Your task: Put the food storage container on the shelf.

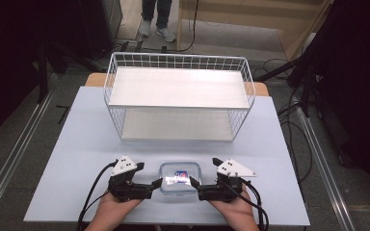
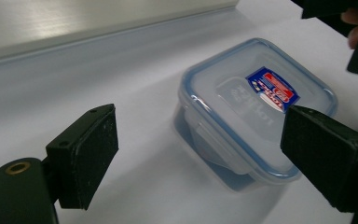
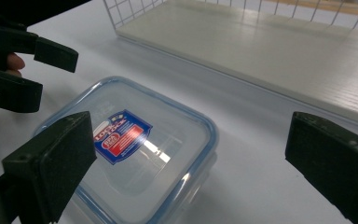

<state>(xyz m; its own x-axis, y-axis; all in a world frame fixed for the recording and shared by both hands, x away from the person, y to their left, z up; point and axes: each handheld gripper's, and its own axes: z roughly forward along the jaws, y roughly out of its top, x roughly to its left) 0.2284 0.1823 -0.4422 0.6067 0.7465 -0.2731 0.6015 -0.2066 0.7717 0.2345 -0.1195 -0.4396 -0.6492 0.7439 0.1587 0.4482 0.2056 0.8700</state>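
Observation:
A clear plastic food box [image 1: 180, 178] with a blue-rimmed snap lid and a red and blue label sits near the table's front edge. My left gripper [image 1: 155, 183] is at its left side and my right gripper [image 1: 192, 182] at its right, both pointing inward at it. In the left gripper view the jaws [image 2: 200, 154] stand wide apart, with the box [image 2: 256, 107] just beyond the right-hand jaw. In the right gripper view the jaws [image 3: 193, 158] are also wide apart, the box [image 3: 135, 154] lying by the left-hand jaw. Neither gripper's pads press on it.
A white wire rack [image 1: 178, 86] with two white shelves stands at the back middle of the pale table [image 1: 77, 144]. Cables trail from both grippers towards the front edge. Someone's feet [image 1: 156, 26] stand on the floor behind the table.

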